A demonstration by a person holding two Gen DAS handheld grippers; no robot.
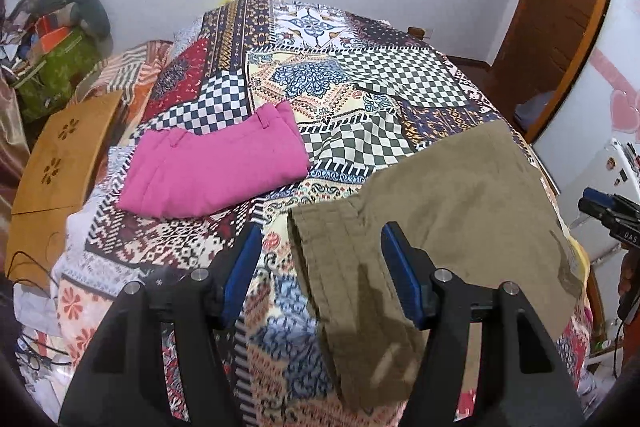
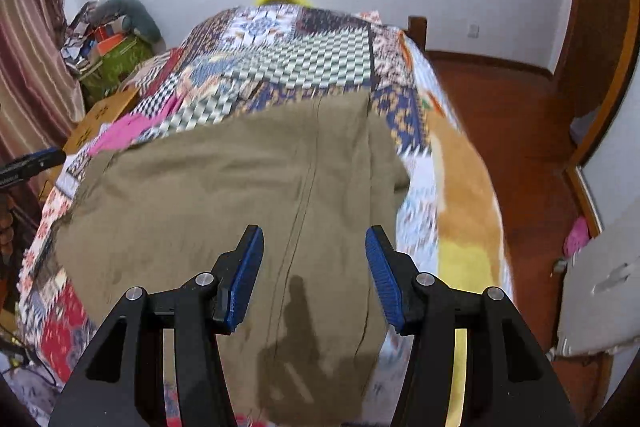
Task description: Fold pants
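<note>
Khaki pants [image 1: 448, 203] lie folded flat on the patchwork bedspread [image 1: 340, 83], filling the near part of the bed in the right wrist view [image 2: 240, 195]. My left gripper [image 1: 318, 243] hovers above their left edge, jaws apart, nothing between the blue pads. My right gripper [image 2: 314, 247] hangs over the middle of the khaki pants near a seam, also open and empty. A folded pink pair of pants [image 1: 216, 167] lies further back on the left. The right gripper's tip [image 1: 608, 211] shows at the right edge of the left wrist view.
A wooden board [image 1: 60, 163] leans at the bed's left side, with a pile of bags and clothes [image 1: 60, 39] in the corner. The bedspread [image 2: 280, 59] ends at its right edge above a red-brown floor [image 2: 508, 131]. A wooden door frame [image 1: 560, 7] stands at right.
</note>
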